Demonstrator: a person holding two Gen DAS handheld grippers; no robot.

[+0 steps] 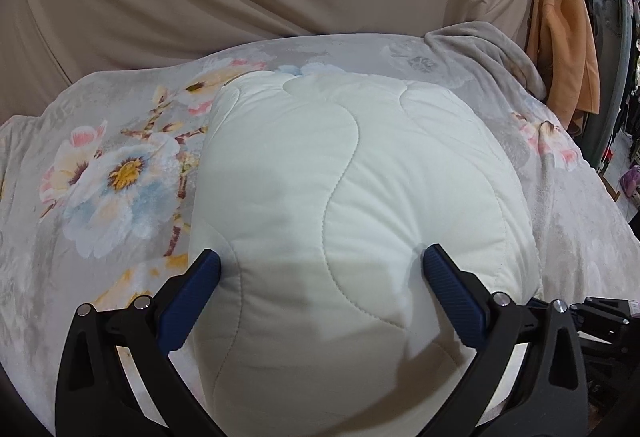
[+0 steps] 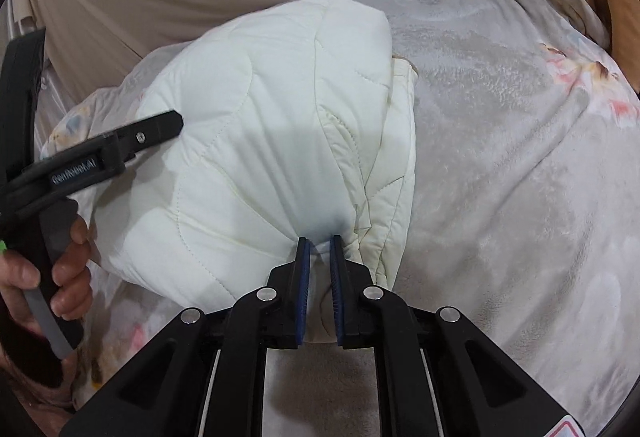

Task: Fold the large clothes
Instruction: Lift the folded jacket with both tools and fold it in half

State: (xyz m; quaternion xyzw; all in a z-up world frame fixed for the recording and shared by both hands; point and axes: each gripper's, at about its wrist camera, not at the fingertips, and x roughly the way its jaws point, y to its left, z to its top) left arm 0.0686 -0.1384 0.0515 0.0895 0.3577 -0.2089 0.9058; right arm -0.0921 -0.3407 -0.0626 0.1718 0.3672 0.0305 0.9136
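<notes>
Pressing down from the left wrist view, the left gripper (image 1: 322, 263) straddles one folded white quilted garment (image 1: 344, 173) on one floral blanket (image 1: 112, 173), jaws wide apart and gripping nothing; it should probably steady the bundle. From the right wrist view, the right gripper (image 2: 319, 243) pinches the garment's near edge (image 2: 322, 257); lifting evenly would likely keep layers aligned.

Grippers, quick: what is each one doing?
Left gripper: open, fingers astride the puffy white quilted garment.
Right gripper: closed, pinching its edge.
</notes>
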